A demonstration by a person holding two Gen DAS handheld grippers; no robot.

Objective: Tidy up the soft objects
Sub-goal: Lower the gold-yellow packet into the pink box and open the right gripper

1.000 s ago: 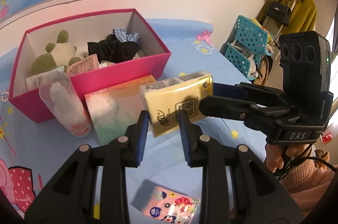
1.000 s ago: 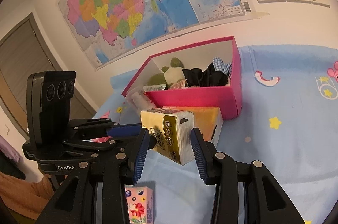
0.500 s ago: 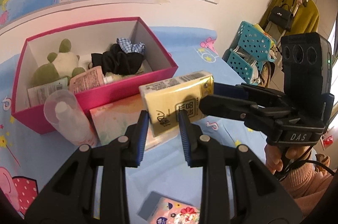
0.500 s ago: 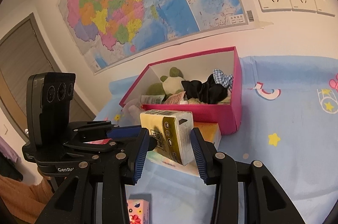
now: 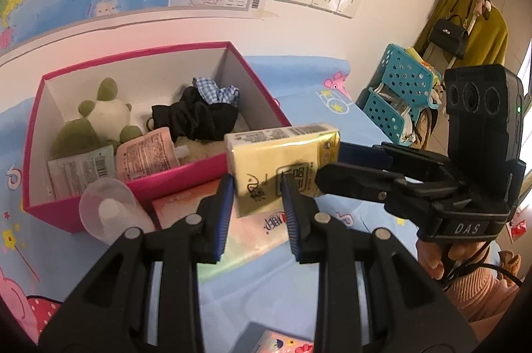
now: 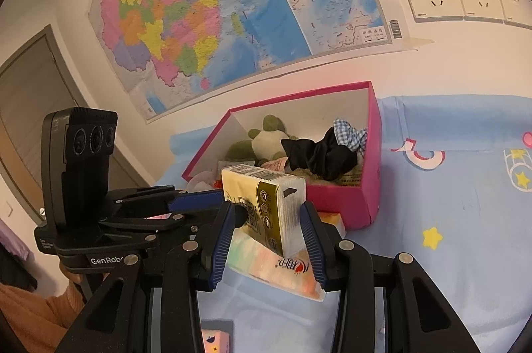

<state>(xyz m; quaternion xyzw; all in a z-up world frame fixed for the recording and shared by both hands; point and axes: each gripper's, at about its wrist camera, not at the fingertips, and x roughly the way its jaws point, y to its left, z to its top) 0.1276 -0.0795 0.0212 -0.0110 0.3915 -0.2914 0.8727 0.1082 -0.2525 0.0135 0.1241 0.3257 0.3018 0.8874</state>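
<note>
- Both my grippers hold one yellow tissue pack (image 5: 282,160) in the air, just near of the pink box (image 5: 186,176).
- My left gripper (image 5: 257,198) has its jaws pinching the pack's near end.
- My right gripper (image 6: 266,220) has its jaws clamped across the pack's sides.
- The box holds a plush toy (image 5: 99,116) and dark cloth (image 5: 196,116).

Yellow tissue pack (image 6: 266,203) is held off the blue sheet (image 6: 459,220), clamped between the right gripper (image 6: 267,220) pads and also pinched at its left face by the left gripper (image 6: 229,203). Pink box (image 6: 372,153) sits just behind the pack; a green plush (image 6: 262,140), black cloth (image 6: 316,153) and checked cloth (image 6: 349,133) are seen inside it. An orange tissue pack (image 6: 282,266) lies flat under the yellow one, in front of the box.
</note>
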